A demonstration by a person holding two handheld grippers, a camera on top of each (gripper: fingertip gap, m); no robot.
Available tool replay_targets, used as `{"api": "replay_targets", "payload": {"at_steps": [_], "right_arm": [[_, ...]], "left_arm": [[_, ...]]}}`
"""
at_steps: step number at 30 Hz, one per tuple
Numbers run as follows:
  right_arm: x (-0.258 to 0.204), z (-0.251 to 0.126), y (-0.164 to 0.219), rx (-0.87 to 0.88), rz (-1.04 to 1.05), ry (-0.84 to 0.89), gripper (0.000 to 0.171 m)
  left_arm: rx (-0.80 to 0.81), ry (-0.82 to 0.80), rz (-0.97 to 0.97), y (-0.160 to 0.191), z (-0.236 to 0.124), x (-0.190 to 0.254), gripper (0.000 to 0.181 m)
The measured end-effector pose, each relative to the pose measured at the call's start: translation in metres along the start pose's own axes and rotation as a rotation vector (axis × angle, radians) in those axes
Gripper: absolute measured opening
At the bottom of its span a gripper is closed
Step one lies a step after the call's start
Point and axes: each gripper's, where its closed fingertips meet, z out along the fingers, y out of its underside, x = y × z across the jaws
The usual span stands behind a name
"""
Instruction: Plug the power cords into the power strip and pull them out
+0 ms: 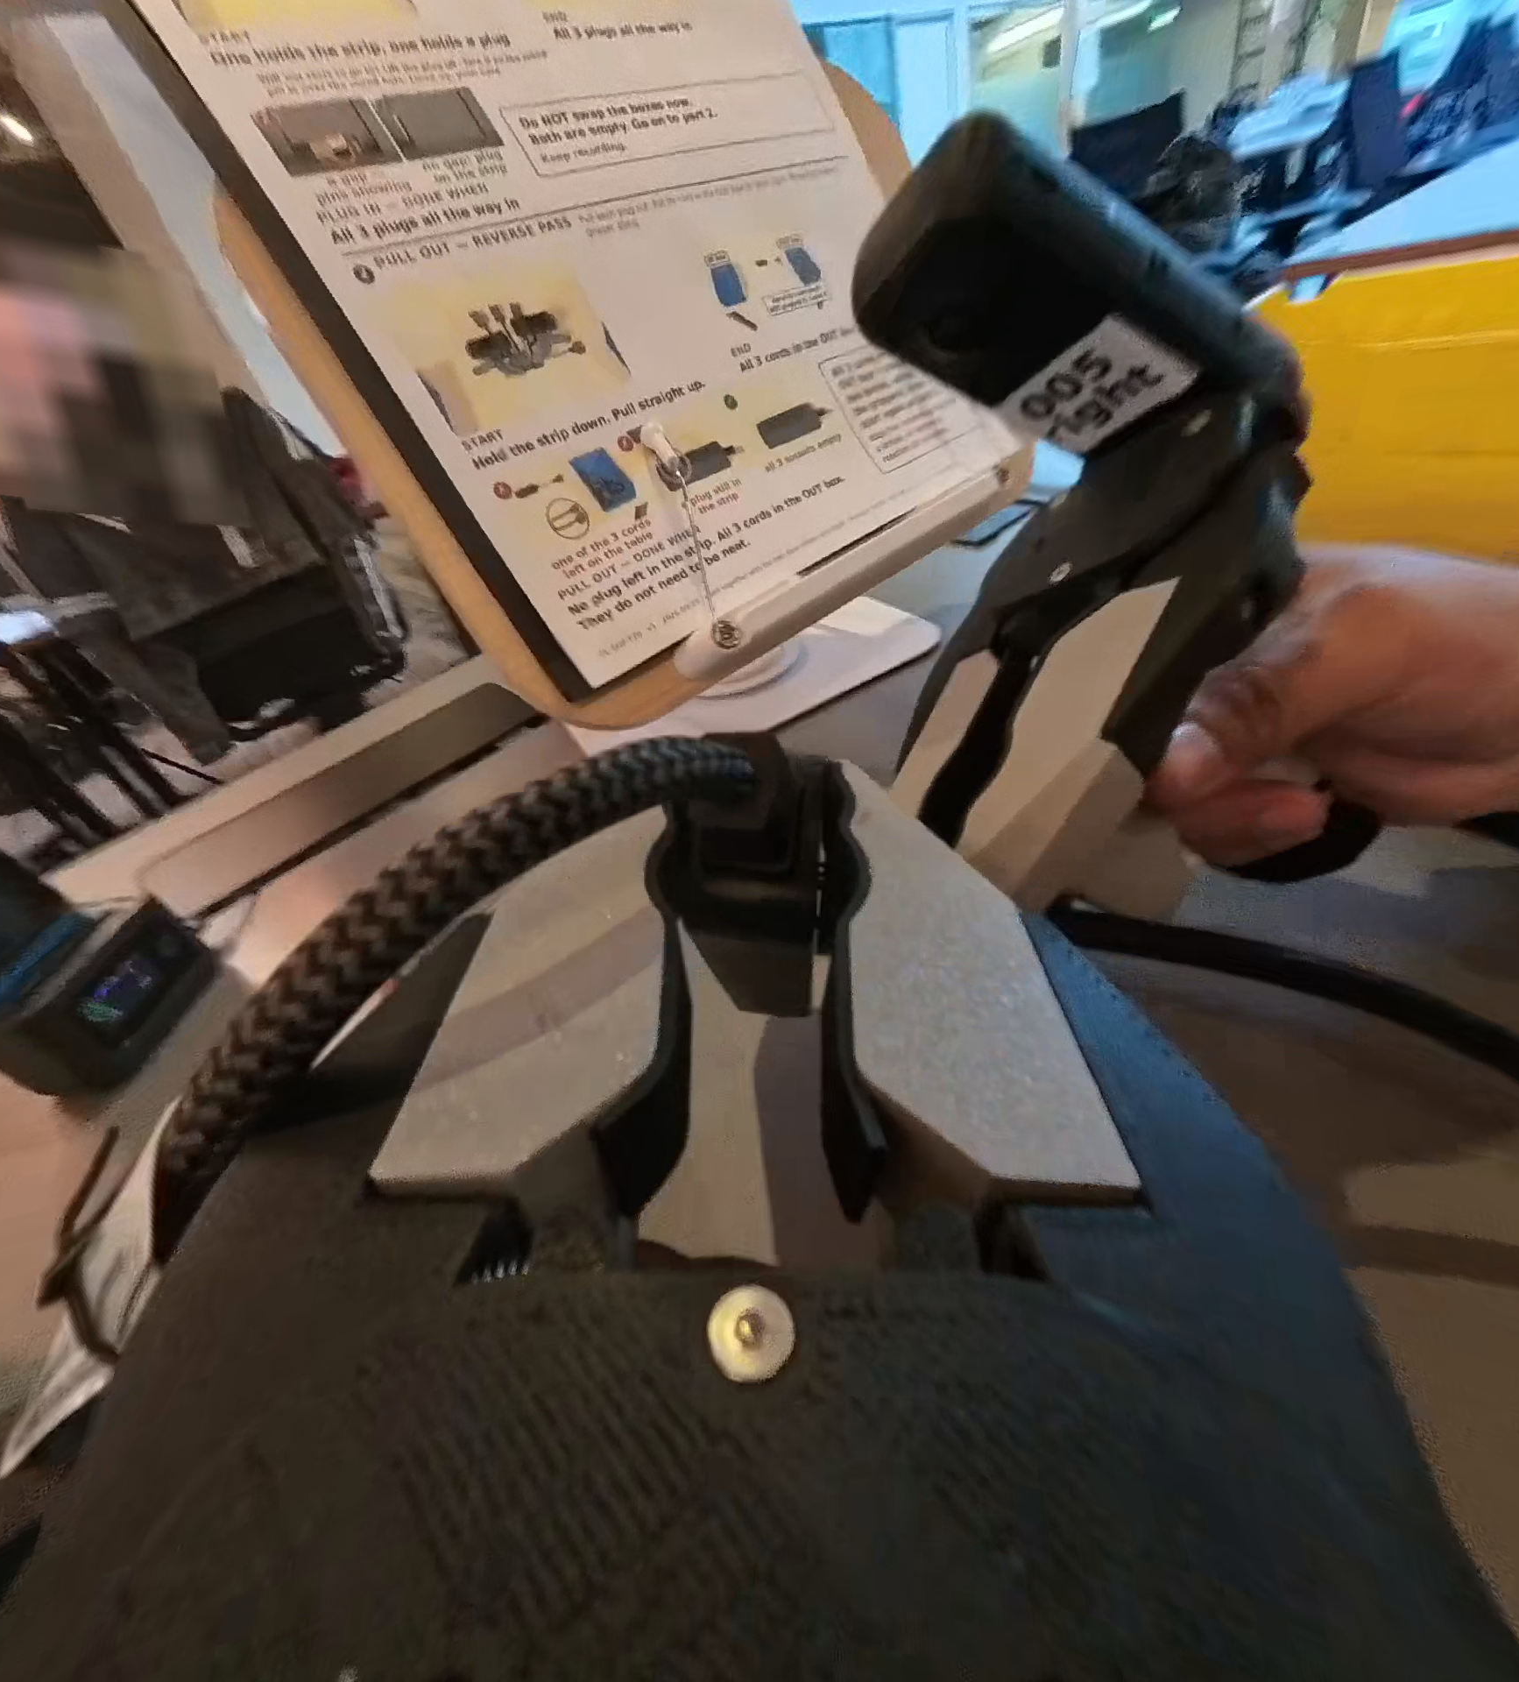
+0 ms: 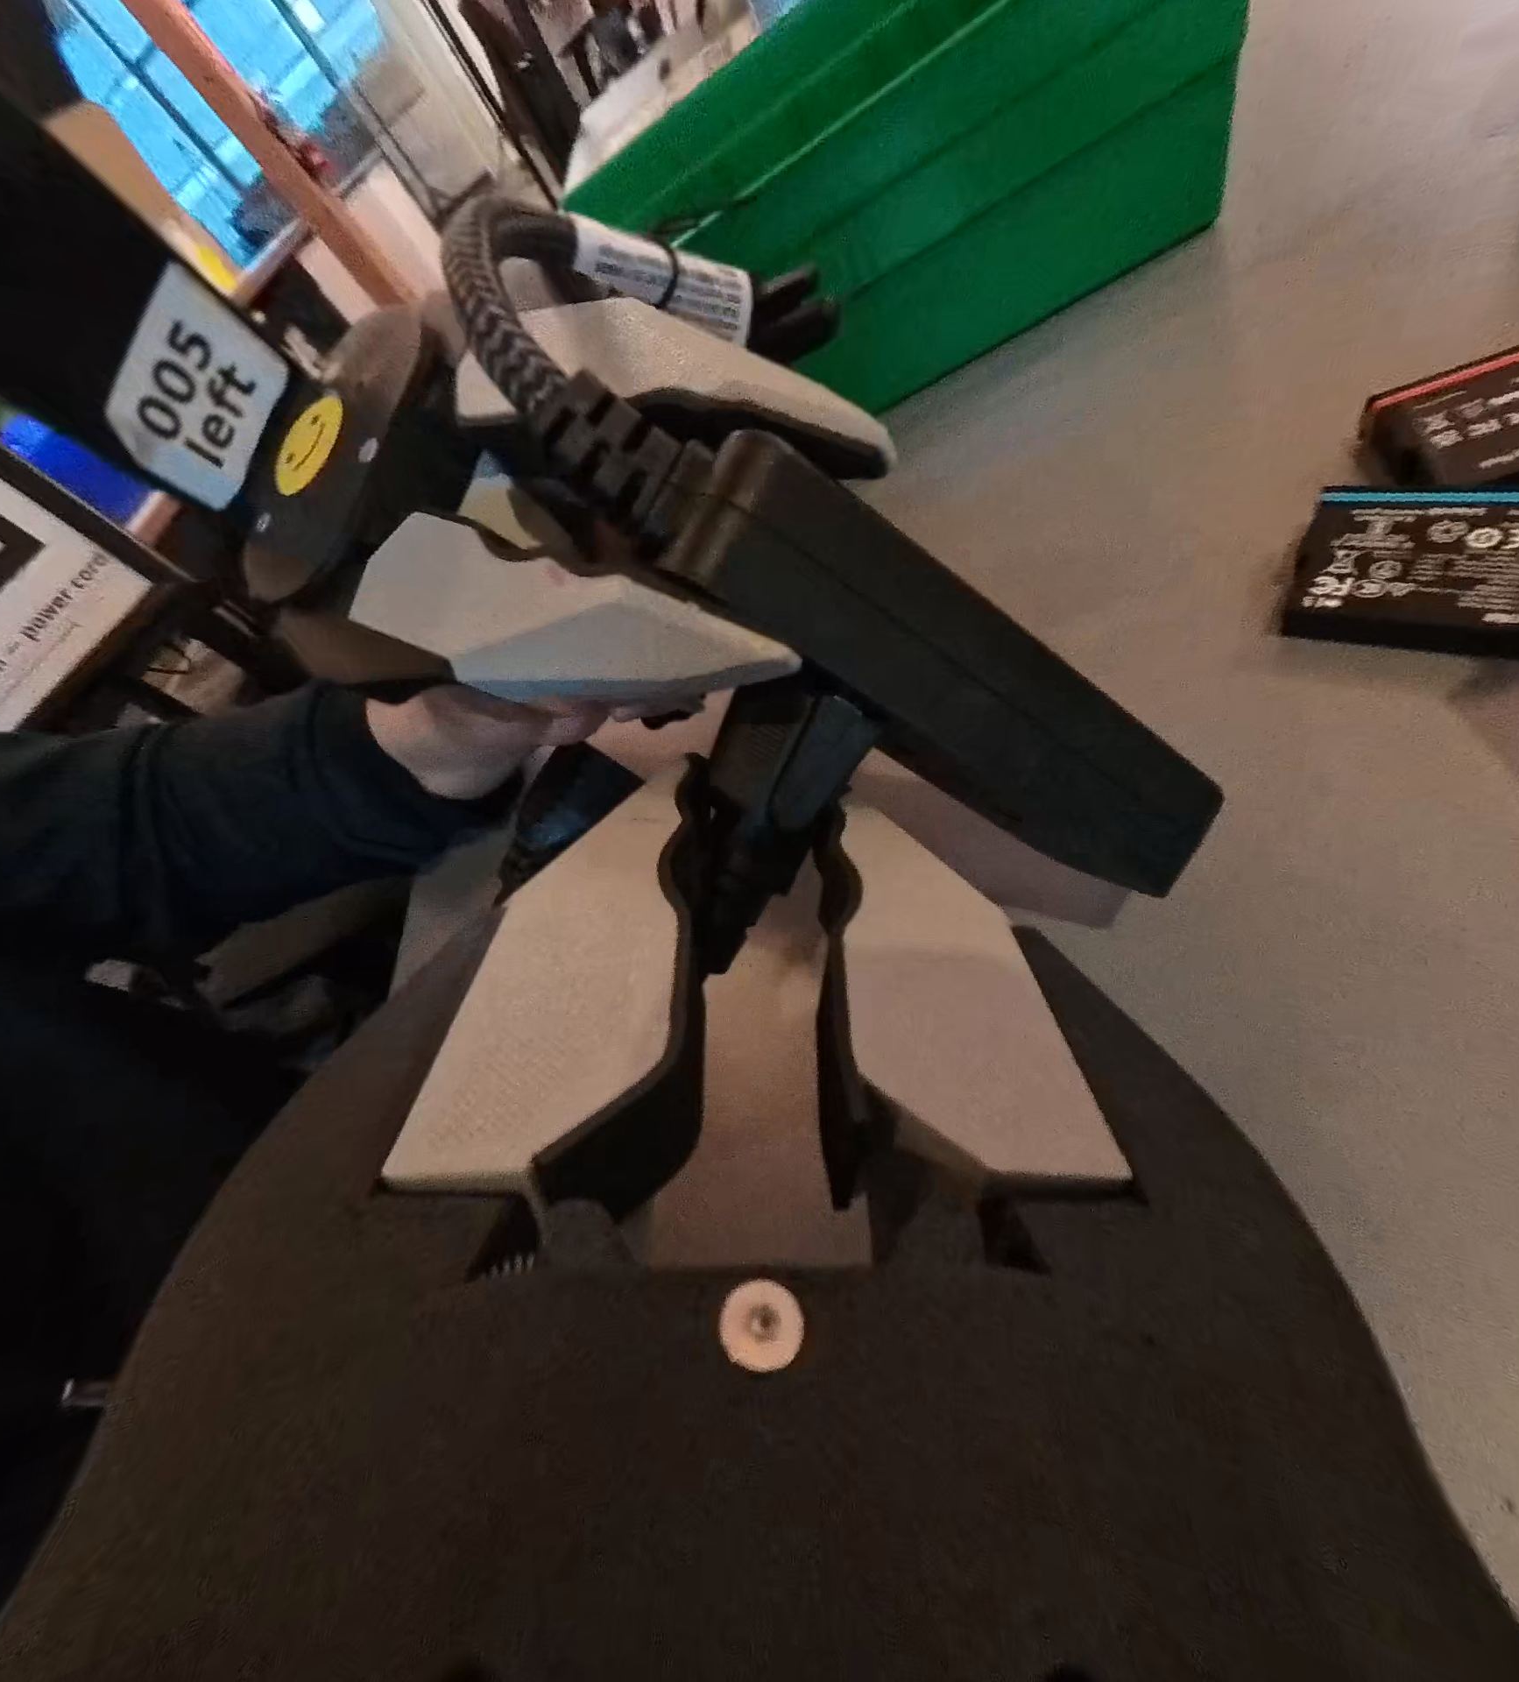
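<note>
Power strip (image 2: 920, 637) is held off the counter (image 2: 1284, 1001), tilted, w/ left gripper (image 2: 710, 555) jaws clenched on its braided-cord end. Right gripper (image 2: 760, 846) jaws grasp a black plug (image 2: 774, 774) at the strip's underside; can't tell if seated. Keep strip steady, move plug straight along socket axis, no twisting. Farther off: green bin (image 2: 965, 182).

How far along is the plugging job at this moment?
Done: the left tool is shut on the power strip near its braided cord, lifted off the table. In hand: the right tool grips a black plug at the strip's face; seated or not, I cannot tell. Left: other cords are not in view.
</note>
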Motion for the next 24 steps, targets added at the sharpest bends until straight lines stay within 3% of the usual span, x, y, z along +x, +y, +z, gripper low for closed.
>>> {"api": "replay_targets", "payload": {"at_steps": [3, 7, 11, 16, 24], "right_arm": [[0.003, -0.005, -0.002, 0.002, 0.007, 0.026, 0.021], [0.000, -0.002, 0.001, 0.013, 0.030, 0.008, 0.021], [0.007, 0.005, 0.003, 0.018, 0.054, -0.014, 0.021], [0.020, 0.001, 0.003, -0.029, -0.072, 0.144, 0.021], [0.031, 0.001, 0.003, -0.098, -0.190, 0.393, 0.022]], "left_arm": [[-0.034, -0.082, 0.111, -0.001, 0.005, 0.000, 0.030], [-0.034, -0.022, -0.045, 0.000, 0.001, 0.002, 0.027], [-0.079, -0.038, -0.080, 0.009, 0.002, -0.003, 0.027], [-0.089, -0.071, -0.004, 0.010, 0.008, -0.004, 0.028], [-0.100, -0.067, -0.059, 0.014, 0.008, -0.008, 0.029]]}}
